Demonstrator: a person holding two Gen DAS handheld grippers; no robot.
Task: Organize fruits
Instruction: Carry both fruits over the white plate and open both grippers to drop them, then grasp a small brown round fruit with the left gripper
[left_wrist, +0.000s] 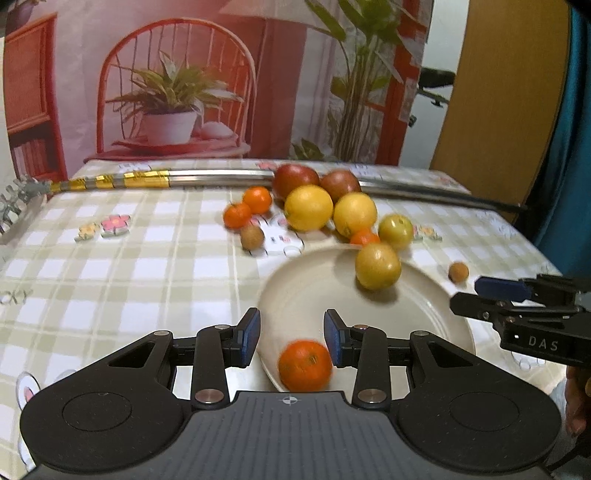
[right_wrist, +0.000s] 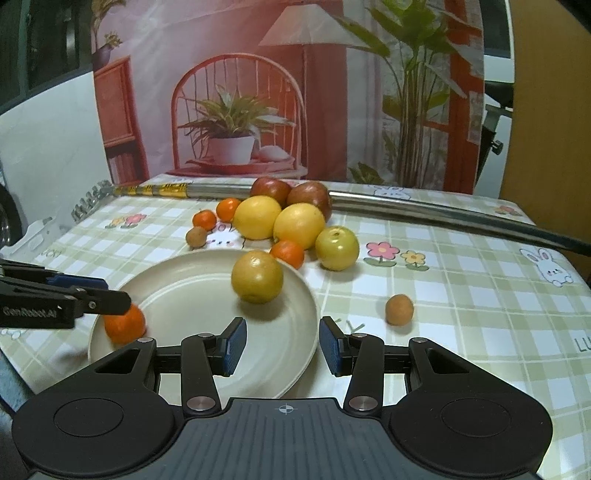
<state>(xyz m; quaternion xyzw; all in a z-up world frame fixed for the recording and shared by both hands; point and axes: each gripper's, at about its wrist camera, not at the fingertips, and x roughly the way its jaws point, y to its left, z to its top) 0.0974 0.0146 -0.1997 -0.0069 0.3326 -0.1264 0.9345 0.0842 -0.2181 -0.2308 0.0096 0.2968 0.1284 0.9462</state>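
Observation:
A cream plate (left_wrist: 306, 288) (right_wrist: 184, 284) holds a yellow-green round fruit (left_wrist: 377, 266) (right_wrist: 257, 277) at its far side. A tangerine (left_wrist: 305, 365) (right_wrist: 123, 326), blurred, lies on its near left part. My left gripper (left_wrist: 291, 338) (right_wrist: 116, 295) hangs open just above that tangerine, pads apart from it. My right gripper (right_wrist: 282, 345) (left_wrist: 465, 293) is open and empty over the plate's near right rim. Behind the plate sit two yellow oranges (right_wrist: 280, 221), two red apples (right_wrist: 291, 192), several tangerines (right_wrist: 216, 214) and a green-yellow fruit (right_wrist: 337, 248).
Two small brown fruits lie on the checked tablecloth, one right of the plate (right_wrist: 399, 309) and one behind it on the left (right_wrist: 196, 236). A long metal rod (right_wrist: 424, 210) with gold tape crosses the table's far side. A printed backdrop stands behind.

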